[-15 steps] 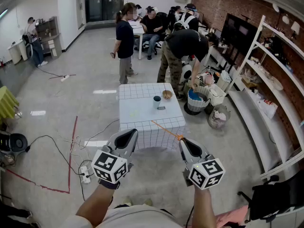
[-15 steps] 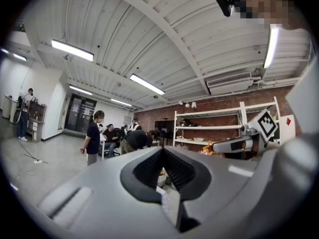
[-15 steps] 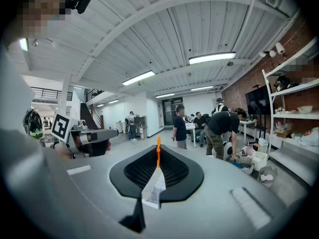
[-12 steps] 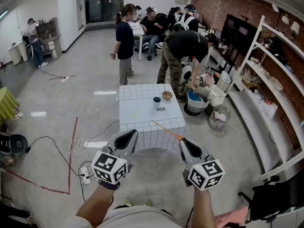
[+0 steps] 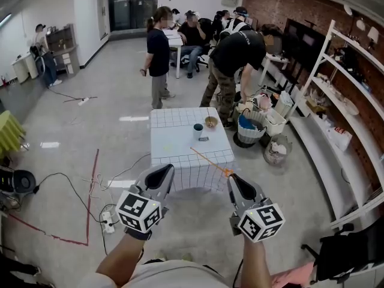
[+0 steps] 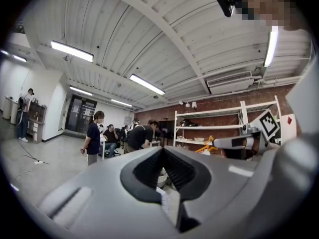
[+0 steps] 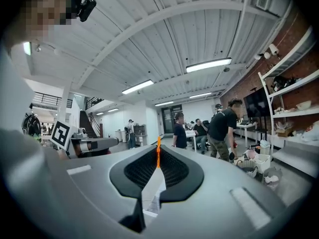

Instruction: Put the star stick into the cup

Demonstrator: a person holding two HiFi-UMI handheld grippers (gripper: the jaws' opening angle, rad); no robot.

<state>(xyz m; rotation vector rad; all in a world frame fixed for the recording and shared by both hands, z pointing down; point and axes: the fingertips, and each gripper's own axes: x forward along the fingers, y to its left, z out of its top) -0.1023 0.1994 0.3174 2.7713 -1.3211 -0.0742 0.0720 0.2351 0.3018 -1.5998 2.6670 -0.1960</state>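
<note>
The thin orange star stick (image 5: 207, 159) juts up and to the left from my right gripper (image 5: 233, 177), which is shut on its near end; in the right gripper view the stick (image 7: 158, 156) rises from between the closed jaws. An orange star shape (image 6: 208, 144) shows at that gripper's tip in the left gripper view. My left gripper (image 5: 165, 168) is shut with nothing in it, level with the right one. The dark cup (image 5: 198, 128) stands upright on the checked table (image 5: 174, 143), well beyond both grippers.
A small bowl (image 5: 210, 121) and a small dark item (image 5: 204, 137) sit by the cup. A person (image 5: 234, 65) bends over baskets (image 5: 249, 128) right of the table, another (image 5: 158, 53) stands behind it. Cables and a power strip (image 5: 108, 218) lie on the floor at left. Shelving (image 5: 342, 101) lines the right wall.
Both grippers stay nearly where they were, the stick still in the right one. The person bending by the baskets has straightened up somewhat.
</note>
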